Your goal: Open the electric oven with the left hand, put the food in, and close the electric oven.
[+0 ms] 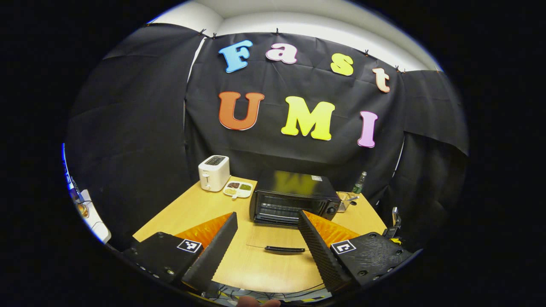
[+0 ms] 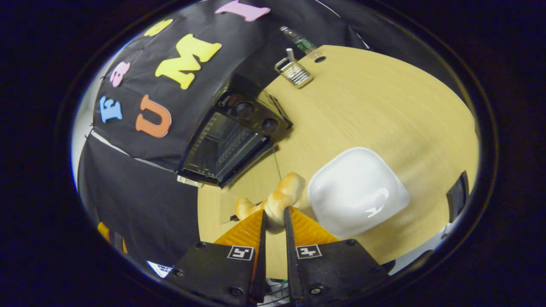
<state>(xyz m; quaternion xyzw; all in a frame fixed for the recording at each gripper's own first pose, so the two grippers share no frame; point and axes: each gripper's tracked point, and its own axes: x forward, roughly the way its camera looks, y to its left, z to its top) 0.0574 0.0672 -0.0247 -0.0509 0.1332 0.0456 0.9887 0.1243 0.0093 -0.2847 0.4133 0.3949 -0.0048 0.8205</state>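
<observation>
The left hand-held gripper (image 1: pixel 266 232) hovers with fingers spread wide, the closed electric oven (image 1: pixel 294 198) ahead of it on the table (image 1: pixel 196 209), while the right hand-held gripper (image 2: pixel 275 221) is clamped on the bread (image 2: pixel 283 198) just beside a white plate (image 2: pixel 356 189).

Oven (image 1: pixel 293 201) stands mid-surface (image 1: pixel 264 268). Toaster (image 1: pixel 213 172) and tray (image 1: pixel 238 189) lie to its left, rack (image 1: pixel 346 200) and bottle (image 1: pixel 359 183) to its right.

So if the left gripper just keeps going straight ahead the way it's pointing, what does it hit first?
Probably the electric oven, whose closed door sits between the open left gripper fingers. The flat dark object on the table lies lower, though depth is unclear.
</observation>
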